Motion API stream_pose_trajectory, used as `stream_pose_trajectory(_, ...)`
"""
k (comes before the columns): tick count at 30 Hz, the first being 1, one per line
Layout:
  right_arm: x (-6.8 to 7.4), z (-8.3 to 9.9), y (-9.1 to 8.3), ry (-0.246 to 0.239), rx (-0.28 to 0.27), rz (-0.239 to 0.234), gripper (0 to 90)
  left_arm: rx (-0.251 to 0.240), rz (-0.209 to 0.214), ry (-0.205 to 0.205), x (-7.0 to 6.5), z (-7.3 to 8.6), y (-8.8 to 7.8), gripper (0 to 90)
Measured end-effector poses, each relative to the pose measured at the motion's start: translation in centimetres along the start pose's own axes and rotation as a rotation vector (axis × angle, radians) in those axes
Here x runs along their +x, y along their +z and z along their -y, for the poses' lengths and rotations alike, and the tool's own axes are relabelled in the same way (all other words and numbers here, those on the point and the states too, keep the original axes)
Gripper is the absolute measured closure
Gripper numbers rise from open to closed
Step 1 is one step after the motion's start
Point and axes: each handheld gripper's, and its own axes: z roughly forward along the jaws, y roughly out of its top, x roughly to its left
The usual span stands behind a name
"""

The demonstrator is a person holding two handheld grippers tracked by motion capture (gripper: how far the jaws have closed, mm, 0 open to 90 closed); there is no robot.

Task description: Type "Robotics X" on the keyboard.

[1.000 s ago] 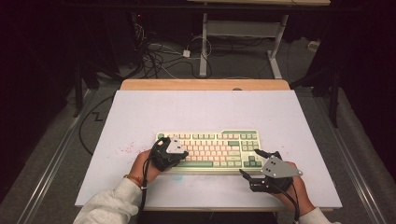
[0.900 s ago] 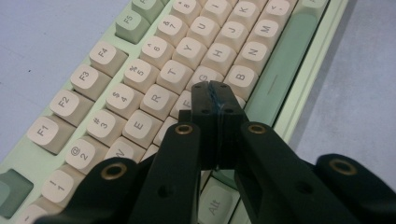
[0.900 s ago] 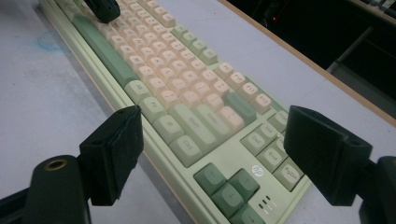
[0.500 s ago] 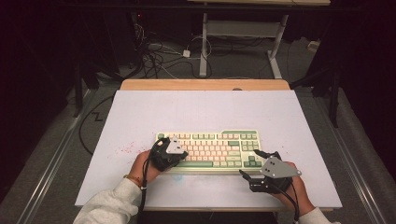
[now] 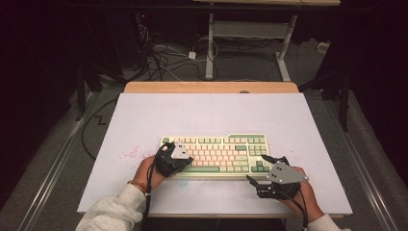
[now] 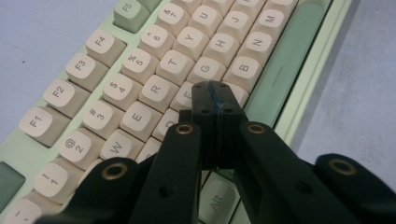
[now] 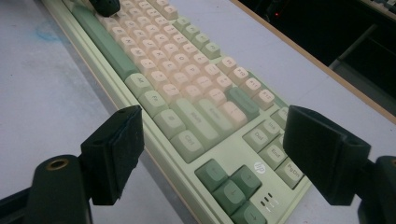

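Keyboard (image 5: 214, 155) typing is under way: left gripper (image 6: 215, 95), jaws together and empty, seemingly presses a key; next, lift off while the right gripper (image 7: 210, 154) waits wide open.

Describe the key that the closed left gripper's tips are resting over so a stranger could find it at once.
Start at the pale green keyboard with cream keycaps on the white tabletop. Follow its letter rows to the left end, where the black left gripper points with its jaws shut. Its tips cover a cream key right after F in the home row, before the readable G.
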Motion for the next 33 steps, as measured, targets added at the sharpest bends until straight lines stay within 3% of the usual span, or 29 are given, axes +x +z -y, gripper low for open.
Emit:
stream_pose_trajectory(9,-0.1,0.0,-0.1,0.003,-0.004,0.004,21.4,-0.045,-0.03,0.004,0.2,-0.3,-1.2,87.2)
stream_pose_trajectory(17,-0.1,0.0,-0.1,0.004,-0.006,0.006,21.5,-0.062,-0.047,-0.031,1.0,0.1,-1.9,87.2)
stream_pose_trajectory(33,-0.1,0.1,0.0,0.001,0.003,0.006,21.5,-0.033,-0.052,-0.053,1.9,0.9,-1.4,87.1)
